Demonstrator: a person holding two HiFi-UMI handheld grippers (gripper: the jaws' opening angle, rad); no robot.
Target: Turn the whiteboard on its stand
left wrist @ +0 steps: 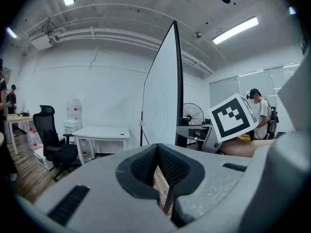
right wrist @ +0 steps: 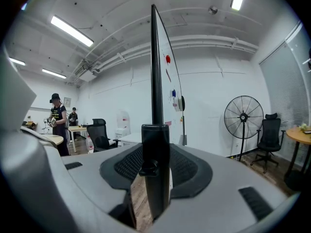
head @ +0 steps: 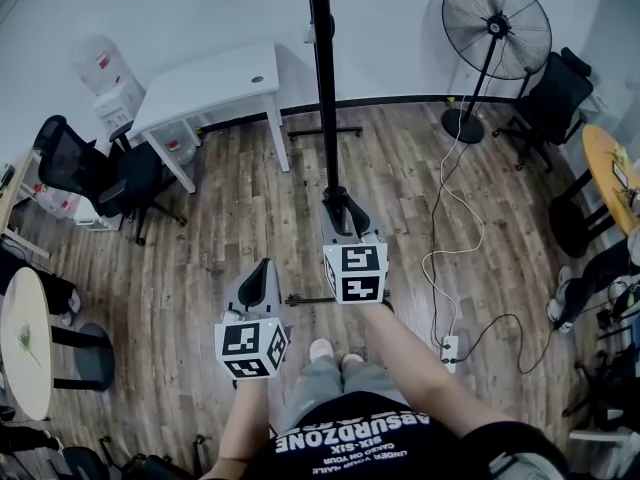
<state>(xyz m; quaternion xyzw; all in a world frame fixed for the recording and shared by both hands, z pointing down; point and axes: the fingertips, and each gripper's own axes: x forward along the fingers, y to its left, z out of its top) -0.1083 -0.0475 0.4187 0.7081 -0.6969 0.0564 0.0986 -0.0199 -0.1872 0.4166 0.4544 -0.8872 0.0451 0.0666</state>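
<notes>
Slippage is worrying me: my right gripper (head: 342,213) is clamping the whiteboard (head: 323,68) by its edge alone, my left gripper (head: 262,273) idling closed and empty just beside the whiteboard; swinging could twist it free.

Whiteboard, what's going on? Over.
Right tool clamped on whiteboard edge. Left tool shut, empty. Cable on floor at right.

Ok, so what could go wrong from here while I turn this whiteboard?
Only the right gripper clamps the whiteboard edge; the left gripper is shut and empty, so the board could slip or twist. The white cable and power strip lie on the floor near your feet: a snag or trip risk. The white table stands close beside the board and might get hit.
</notes>
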